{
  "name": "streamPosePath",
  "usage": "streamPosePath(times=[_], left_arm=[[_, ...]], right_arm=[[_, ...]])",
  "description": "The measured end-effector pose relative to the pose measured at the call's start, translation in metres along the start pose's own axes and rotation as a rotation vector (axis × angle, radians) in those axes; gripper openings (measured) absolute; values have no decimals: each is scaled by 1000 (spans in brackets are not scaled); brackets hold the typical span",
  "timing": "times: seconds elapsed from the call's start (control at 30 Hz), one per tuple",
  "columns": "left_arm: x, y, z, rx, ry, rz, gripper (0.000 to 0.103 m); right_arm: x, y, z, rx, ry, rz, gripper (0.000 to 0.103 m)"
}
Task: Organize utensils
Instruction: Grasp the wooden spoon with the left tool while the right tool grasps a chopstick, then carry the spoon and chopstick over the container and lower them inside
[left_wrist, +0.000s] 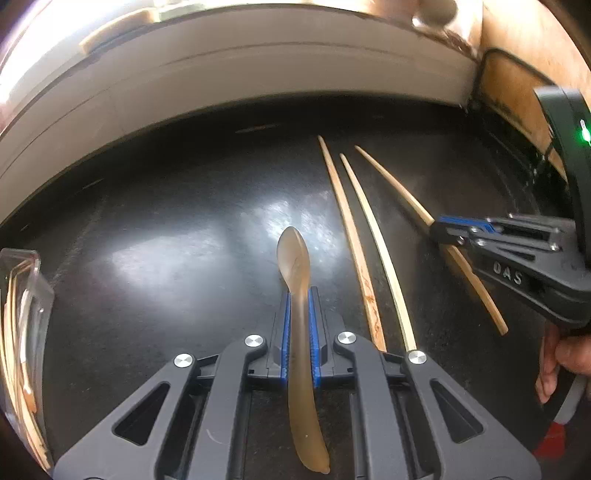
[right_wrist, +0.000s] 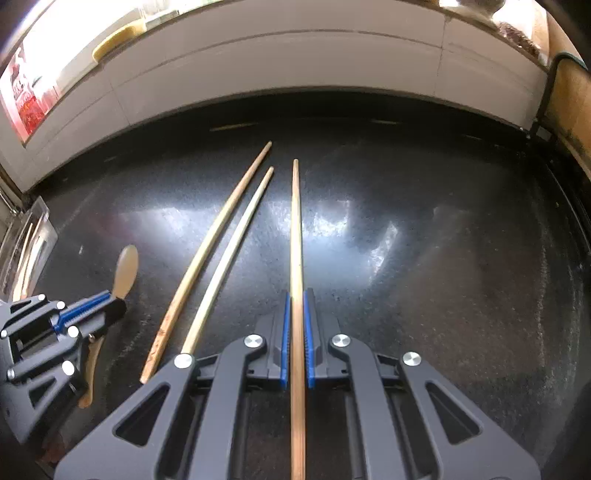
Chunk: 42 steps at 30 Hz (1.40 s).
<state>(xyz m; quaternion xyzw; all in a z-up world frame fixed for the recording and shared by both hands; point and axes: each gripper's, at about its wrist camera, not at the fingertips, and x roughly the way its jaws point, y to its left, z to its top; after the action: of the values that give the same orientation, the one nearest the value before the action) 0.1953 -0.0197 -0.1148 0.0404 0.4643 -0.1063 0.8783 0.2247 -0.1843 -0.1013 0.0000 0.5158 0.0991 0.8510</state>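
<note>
Translucent brown spoon (left_wrist: 293, 258) – clamped in left fingers (left_wrist: 285, 332) | right fingers (right_wrist: 286, 332) – pinching slender wooden chopstick (right_wrist: 295, 229)

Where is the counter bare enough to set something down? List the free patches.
Bare: the wide stretch right of the held chopstick, and between spoon and clear container. Crowded: the middle, where two loose chopsticks lie between both grippers.
</note>
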Motion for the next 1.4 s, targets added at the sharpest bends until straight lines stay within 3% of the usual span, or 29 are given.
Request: streamPosePath(times=[0.3, 0.63, 1.03, 1.2, 1.4], left_arm=[[-46, 26, -3, -93, -26, 32, 8], [-108, 86, -20, -210, -75, 109, 8], [-176, 220, -61, -419, -114, 260, 8], [-185, 261, -83, -483, -106, 265, 8], [-182, 296, -99, -546, -100, 247, 8]], right_arm=[[-53, 16, 4, 8, -76, 61, 8], [-96, 95, 15, -86, -112, 197, 8], [-90, 246, 35, -189, -34, 471, 8], [-69, 306, 41, -162, 65, 598, 8], [-49, 359, 37, -168, 123, 633, 8]])
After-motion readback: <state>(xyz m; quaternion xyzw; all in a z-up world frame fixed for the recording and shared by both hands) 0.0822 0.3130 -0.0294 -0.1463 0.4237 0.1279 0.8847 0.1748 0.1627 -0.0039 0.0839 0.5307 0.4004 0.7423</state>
